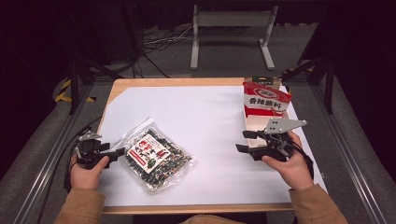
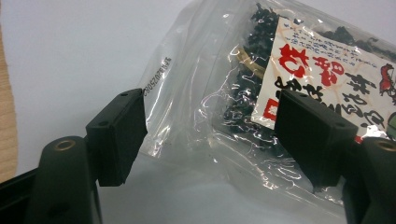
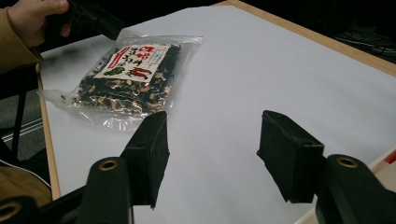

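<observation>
Clear bag of dark dried food lies flat on the white sheet covering the table, near the front-left corner, its label face up. It sits skewed to the table edges, so that its transparent sealed margin points toward the left edge; that empty strip looks like the easiest part to pinch without crushing the contents

Left gripper is at that margin. In the left gripper view the jaws stand apart with the bag's clear edge running between them; one jaw is at the printed-code border, the other over the label side. No clamp yet: film looks slack, not drawn in. Judgement: step in hand is the first grasp of the bag, jaws staged to shut on the margin

Left hand holds the gripper low, almost level with the table, pointing right toward the bag; forearm enters from the front edge

Right gripper idles near the right edge, beside an open cardboard box in which a red-and-white packet stands upright. Probable reason: box is the likely destination, and the right side waits clear of the bag. Its jaws are wide apart over bare sheet in the right gripper view, holding nothing. Right hand grips from behind, gripper aimed left across the table
</observation>
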Motion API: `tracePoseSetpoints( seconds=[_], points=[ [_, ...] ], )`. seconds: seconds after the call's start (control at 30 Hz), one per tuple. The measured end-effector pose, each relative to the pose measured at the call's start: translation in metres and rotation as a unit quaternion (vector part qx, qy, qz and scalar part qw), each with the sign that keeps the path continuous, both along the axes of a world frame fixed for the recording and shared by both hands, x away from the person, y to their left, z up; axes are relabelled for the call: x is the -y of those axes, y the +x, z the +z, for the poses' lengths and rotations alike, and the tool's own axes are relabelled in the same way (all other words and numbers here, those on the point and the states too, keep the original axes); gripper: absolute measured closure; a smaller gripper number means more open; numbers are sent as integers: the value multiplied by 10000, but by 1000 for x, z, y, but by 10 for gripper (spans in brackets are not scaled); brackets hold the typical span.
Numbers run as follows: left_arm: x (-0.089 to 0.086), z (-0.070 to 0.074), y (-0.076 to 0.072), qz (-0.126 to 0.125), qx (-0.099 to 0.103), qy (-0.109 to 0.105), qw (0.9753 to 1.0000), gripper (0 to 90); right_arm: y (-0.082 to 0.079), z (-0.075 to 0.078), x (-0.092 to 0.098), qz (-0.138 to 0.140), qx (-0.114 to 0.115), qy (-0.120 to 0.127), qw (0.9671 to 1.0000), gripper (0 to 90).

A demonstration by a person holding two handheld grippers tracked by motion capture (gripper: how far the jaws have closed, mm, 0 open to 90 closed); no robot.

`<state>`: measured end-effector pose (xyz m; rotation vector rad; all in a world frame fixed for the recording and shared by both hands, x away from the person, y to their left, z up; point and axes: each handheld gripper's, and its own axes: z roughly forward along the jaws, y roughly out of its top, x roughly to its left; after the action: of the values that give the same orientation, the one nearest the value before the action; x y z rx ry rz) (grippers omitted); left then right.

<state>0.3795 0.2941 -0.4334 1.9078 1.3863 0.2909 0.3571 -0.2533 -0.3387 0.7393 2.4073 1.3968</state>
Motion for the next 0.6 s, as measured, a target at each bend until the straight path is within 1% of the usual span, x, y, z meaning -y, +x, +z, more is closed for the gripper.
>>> tracePoseSetpoints(
  seconds=[0.07, 0.13, 0.2, 0.27, 0.3, 0.33, 0.4, 0.43, 0.47, 0.57, 0.6],
  points=[
    [0, -1, 2, 14, -76, -72, 9999, 257, 0, -1, 0, -20, -8, 2, 10000, 411],
    [0, -3, 4, 22, -135, -70, 9999, 254, 1, -2, -1, -39, -5, -10, 10000, 406],
    [1, -4, 5, 22, -167, -46, 9998, 242, 1, -2, -1, -40, -5, -15, 10000, 405],
    [3, -5, 6, 56, -171, 76, 9998, 232, 1, -3, -2, -36, -18, -36, 10000, 405],
    [4, -5, 7, 63, -189, 81, 9998, 230, 1, -3, -2, -36, -22, -35, 10000, 404],
    [5, -6, 7, 39, -212, 91, 9997, 230, 1, -4, -3, -34, -29, -31, 10000, 404],
    [8, -8, 10, -87, -335, 44, 9994, 259, 1, -4, -4, -23, -36, -36, 10000, 403],
    [10, -9, 10, -110, -377, 63, 9992, 266, 1, -4, -4, -23, -39, -37, 10000, 403],
    [11, -10, 11, -180, -388, 43, 9991, 282, 1, -5, -4, -22, -38, -43, 10000, 402],
    [14, -11, 12, -226, -376, 44, 9990, 309, 1, -5, -5, -23, -56, -41, 10000, 401],
    [15, -12, 11, -241, -385, 14, 9990, 317, 1, -5, -5, -26, -55, -44, 10000, 400]
  ],
)
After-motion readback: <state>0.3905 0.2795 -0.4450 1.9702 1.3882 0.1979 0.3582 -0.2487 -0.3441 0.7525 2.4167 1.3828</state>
